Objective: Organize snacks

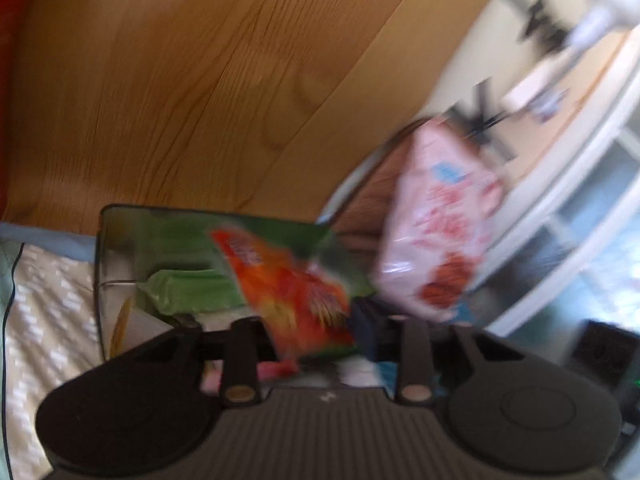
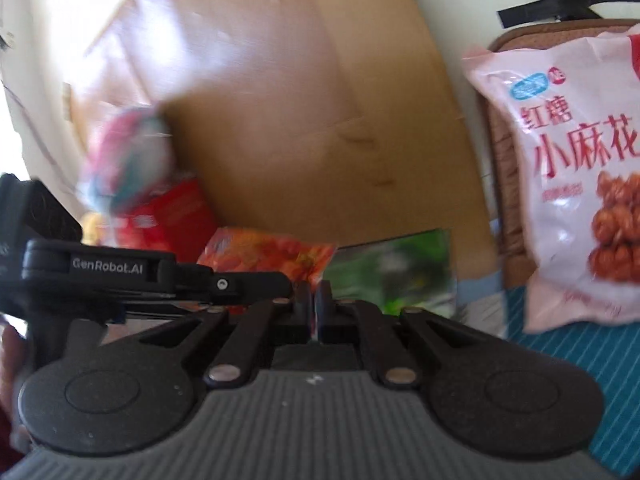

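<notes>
An orange snack bag (image 1: 296,292) sits between the fingers of my left gripper (image 1: 280,322). Its jaws stand apart and I see no pad pressing on the bag, though the picture is blurred. In the right wrist view my right gripper (image 2: 314,300) is shut, with a thin edge of the same orange snack bag (image 2: 272,256) pinched between its fingers. The left gripper (image 2: 256,284) reaches in from the left, just beside the bag. Behind the bag lie a green box (image 1: 160,236) and a green packet (image 1: 192,292). A pink snack bag (image 2: 572,180) stands at the right.
A wooden board (image 1: 180,80) stands behind everything. The pink bag leans on a brown cushion (image 2: 508,160). A red bag (image 2: 172,216) and a blurred red-green packet (image 2: 128,160) sit at the left. Blue striped cloth (image 2: 540,360) covers the surface; white shelving (image 1: 560,208) is at the right.
</notes>
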Demonstrator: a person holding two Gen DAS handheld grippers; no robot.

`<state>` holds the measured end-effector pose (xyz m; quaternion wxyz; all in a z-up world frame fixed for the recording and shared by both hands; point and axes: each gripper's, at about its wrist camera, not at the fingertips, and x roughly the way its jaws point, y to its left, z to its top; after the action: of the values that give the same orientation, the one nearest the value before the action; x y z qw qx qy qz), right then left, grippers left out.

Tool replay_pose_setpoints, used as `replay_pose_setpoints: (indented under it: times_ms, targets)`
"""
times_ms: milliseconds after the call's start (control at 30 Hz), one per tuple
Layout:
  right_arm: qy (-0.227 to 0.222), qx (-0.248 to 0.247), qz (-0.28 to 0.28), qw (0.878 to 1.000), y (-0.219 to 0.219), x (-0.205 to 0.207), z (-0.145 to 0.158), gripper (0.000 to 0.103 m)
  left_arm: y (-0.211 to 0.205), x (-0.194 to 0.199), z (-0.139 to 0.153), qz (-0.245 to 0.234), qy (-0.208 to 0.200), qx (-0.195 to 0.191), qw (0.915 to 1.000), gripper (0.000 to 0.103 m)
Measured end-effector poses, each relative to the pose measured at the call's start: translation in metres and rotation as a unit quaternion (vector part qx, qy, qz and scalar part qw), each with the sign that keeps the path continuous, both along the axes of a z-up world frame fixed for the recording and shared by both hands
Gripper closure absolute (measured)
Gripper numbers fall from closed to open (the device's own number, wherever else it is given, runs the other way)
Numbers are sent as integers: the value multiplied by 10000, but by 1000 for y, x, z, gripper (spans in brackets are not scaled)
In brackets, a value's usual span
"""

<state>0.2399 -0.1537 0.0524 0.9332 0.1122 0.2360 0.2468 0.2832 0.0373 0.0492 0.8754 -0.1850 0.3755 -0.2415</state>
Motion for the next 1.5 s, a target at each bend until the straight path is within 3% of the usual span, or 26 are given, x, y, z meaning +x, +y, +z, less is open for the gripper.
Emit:
replay_pose_setpoints:
  times_ms: [33, 133, 200, 333, 433, 467, 600, 767, 867, 1000, 1100, 1200, 1300, 1333, 1500]
  targets:
    - [-74, -142, -251, 9996, -1, 3, -4, 92, -7, 6, -6, 100, 80, 244, 9996, 40]
    - [-169, -40, -572, 9982, -11, 2, -9, 84, -16, 8, -10, 262, -12, 640, 9976, 37]
    - [-180, 138, -569, 9981, -18, -6, -10, 72, -10, -5, 0, 284, -195, 520, 9981, 37]
    - [-122, 302, -376, 9988, -27, -32, -5, 70, 14, -56, 31, 443, -862, 500, 9940, 20]
    - [84, 520, -10, 9986, -27, -59, 1, 63, 33, -99, 39, 449, -1111, 529, 9914, 20]
    - [188, 572, 170, 9980, -27, -68, 1, 57, 40, -113, 35, 426, -1070, 519, 9920, 20]
    - [660, 546, 1038, 9909, -17, -114, -8, 55, 59, -161, 5, 293, -674, 563, 9957, 20]
    - [1090, 264, 2177, 9695, 7, -175, -22, 52, 79, -194, -40, 392, 50, 326, 9987, 20]
    - [1153, -129, 2583, 9591, 32, -198, -30, 52, 87, -205, -55, 537, 288, 69, 9981, 27]
    - [997, -695, 2151, 9690, 56, -200, -41, 52, 84, -218, -59, 710, 334, -26, 9969, 38]
    - [613, -937, 1633, 9802, 59, -197, -51, 52, 71, -233, -59, 938, 203, 261, 9950, 40]
    - [439, -664, 1459, 9861, 54, -192, -60, 51, 54, -246, -61, 1185, -251, 793, 9895, 38]
    - [442, -558, 1250, 9896, 49, -188, -61, 51, 35, -254, -66, 1309, -771, 1347, 9792, 30]
    - [408, -545, 1207, 9904, 47, -188, -61, 48, 34, -254, -64, 1392, -755, 1431, 9770, 22]
    - [53, -745, 1214, 9898, 43, -211, -53, 37, 43, -257, -65, 1610, -722, 1323, 9754, 23]
